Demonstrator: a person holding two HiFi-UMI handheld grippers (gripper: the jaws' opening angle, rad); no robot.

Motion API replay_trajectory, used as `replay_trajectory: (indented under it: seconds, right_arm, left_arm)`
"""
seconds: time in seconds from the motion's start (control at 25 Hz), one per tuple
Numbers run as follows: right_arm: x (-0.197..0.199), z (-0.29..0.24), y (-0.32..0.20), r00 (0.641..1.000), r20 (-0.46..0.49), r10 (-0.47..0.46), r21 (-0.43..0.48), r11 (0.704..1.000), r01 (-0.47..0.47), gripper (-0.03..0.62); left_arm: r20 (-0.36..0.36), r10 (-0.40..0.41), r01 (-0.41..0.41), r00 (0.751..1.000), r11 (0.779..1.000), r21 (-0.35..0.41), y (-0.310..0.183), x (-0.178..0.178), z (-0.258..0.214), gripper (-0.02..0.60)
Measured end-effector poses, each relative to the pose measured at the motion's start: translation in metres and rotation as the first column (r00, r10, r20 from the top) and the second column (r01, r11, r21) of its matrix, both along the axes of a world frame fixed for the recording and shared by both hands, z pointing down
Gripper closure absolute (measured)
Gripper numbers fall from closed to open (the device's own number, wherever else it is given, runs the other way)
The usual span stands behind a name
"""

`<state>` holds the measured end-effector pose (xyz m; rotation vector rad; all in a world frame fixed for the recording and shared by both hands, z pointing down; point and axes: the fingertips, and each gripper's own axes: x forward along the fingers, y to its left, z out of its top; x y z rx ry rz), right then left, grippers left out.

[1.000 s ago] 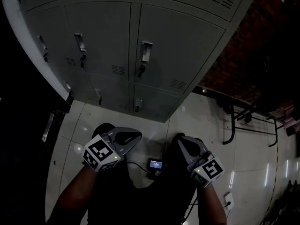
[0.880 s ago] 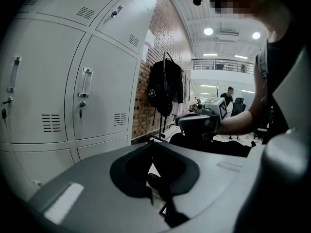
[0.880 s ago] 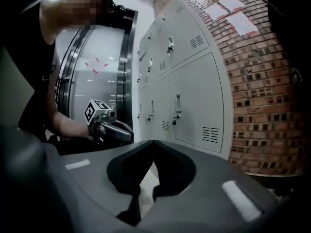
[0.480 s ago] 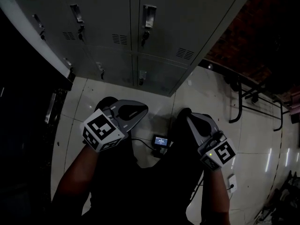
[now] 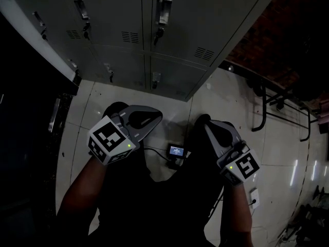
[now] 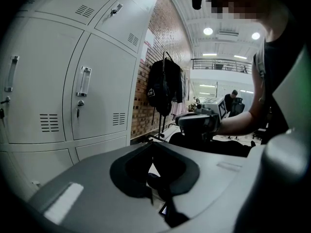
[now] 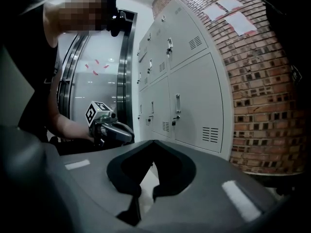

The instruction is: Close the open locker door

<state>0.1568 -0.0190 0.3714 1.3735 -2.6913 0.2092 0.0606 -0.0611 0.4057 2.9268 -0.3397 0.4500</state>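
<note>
1. Every locker door (image 5: 198,32) that shows on the locker bank (image 5: 118,68) lies flush and shut, in the head view and in both gripper views (image 6: 97,89) (image 7: 199,103); we see none ajar
2. The left gripper (image 5: 153,120) and the right gripper (image 5: 204,124) hang side by side, low in front of the person and well apart from the lockers, each with its jaws pressed together on nothing
3. We judge this fits two stages: the door pushed home and the hands drawn back, or an open door beyond the frame. Either way, what comes next calls for a look along the bank
4. Against a second ago, the lockers sit higher in the head view and show less of their upper row; the grippers hold the same pose with jaws no wider
</note>
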Motion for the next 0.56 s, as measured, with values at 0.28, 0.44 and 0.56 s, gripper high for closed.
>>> replay_trajectory:
  seconds: [0.28, 0.44, 0.56]
  right_arm:
    - [0.0069, -0.0010, 0.0017, 1.000, -0.002, 0.016, 0.000, 1.000, -0.016, 0.592]
    - [0.0063, 0.0001, 0.0007, 1.000, -0.003, 0.015, -0.002, 1.000, -0.015, 0.592]
    - [0.0053, -0.0016, 0.0013, 1.000, 0.000, 0.012, 0.000, 1.000, -0.012, 0.592]
  left_arm:
    - [0.004, 0.006, -0.006, 1.000, 1.000, 0.000, -0.0015, 0.0035, 0.0000, 0.569]
    - [0.005, 0.007, -0.007, 1.000, 1.000, -0.002, -0.0007, 0.0028, -0.0004, 0.569]
    - [0.009, 0.007, -0.007, 1.000, 1.000, 0.001, 0.0003, 0.0033, -0.0002, 0.569]
